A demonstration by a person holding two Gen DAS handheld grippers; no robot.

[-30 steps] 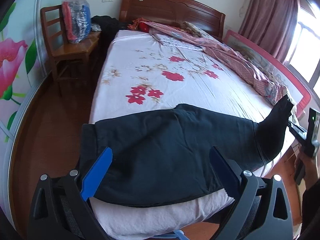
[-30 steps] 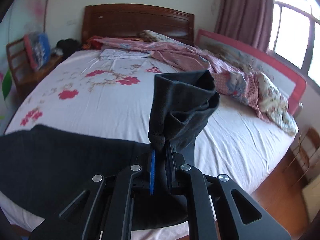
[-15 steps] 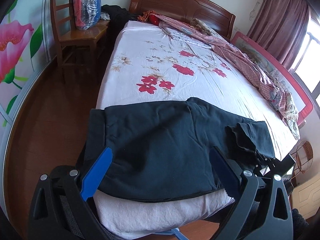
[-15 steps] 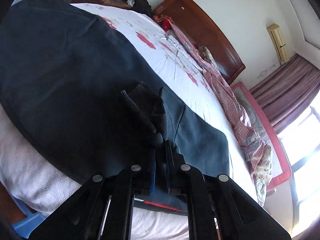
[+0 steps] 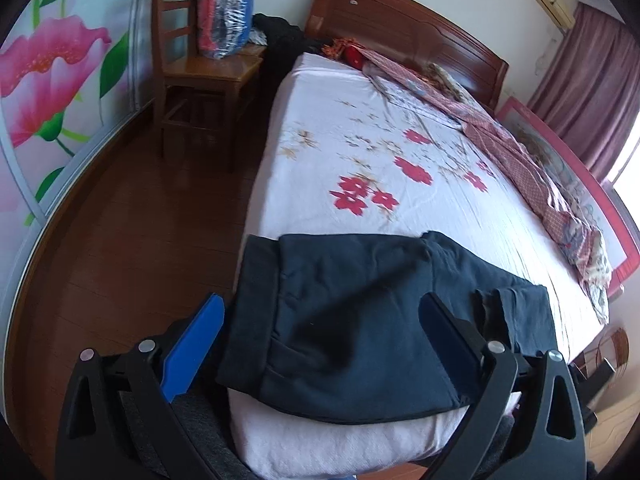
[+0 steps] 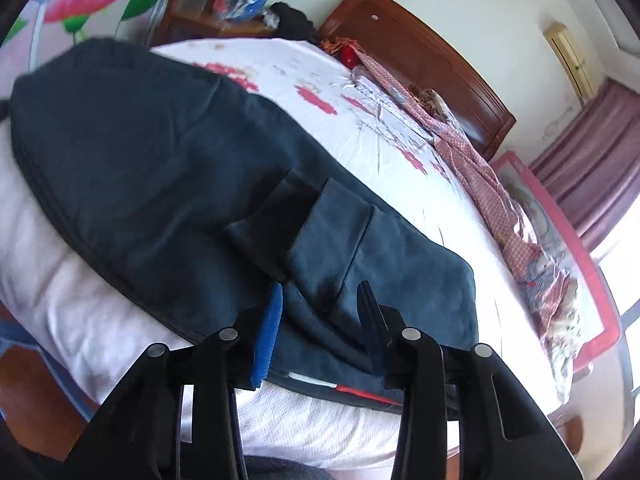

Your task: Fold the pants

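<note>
Broadly, the bed (image 5: 360, 152) fills the space ahead of both pairs of fingers, its white flowered sheet running away to the wooden headboard (image 5: 404, 36). Bare sheet lies beyond the fingertips in both views. Past the left gripper's left finger, dark wooden floor (image 5: 120, 240) runs along the bed's side to a wooden chair (image 5: 196, 64) near the headboard.

Along the bed's far right side, well beyond the right fingers of both grippers, lies a rumpled pink checked blanket (image 5: 540, 184), against a pink rail (image 6: 560, 232).

The pants (image 5: 360, 312), dark blue, lie folded on the near end of the bed. Their near edge follows the mattress edge, just ahead of the fingers, and their waistband edge hangs at the bed's corner, close to the left gripper's left finger. In the right wrist view the leg cuffs (image 6: 320, 224) rest doubled on top of the fabric, just ahead of the fingertips.

The left gripper (image 5: 320, 328) has its fingers spread wide apart, holding nothing, with the pants seen between them. The right gripper (image 6: 320, 308) has its fingers parted as well, a ridge of the pants between them but not pinched.
</note>
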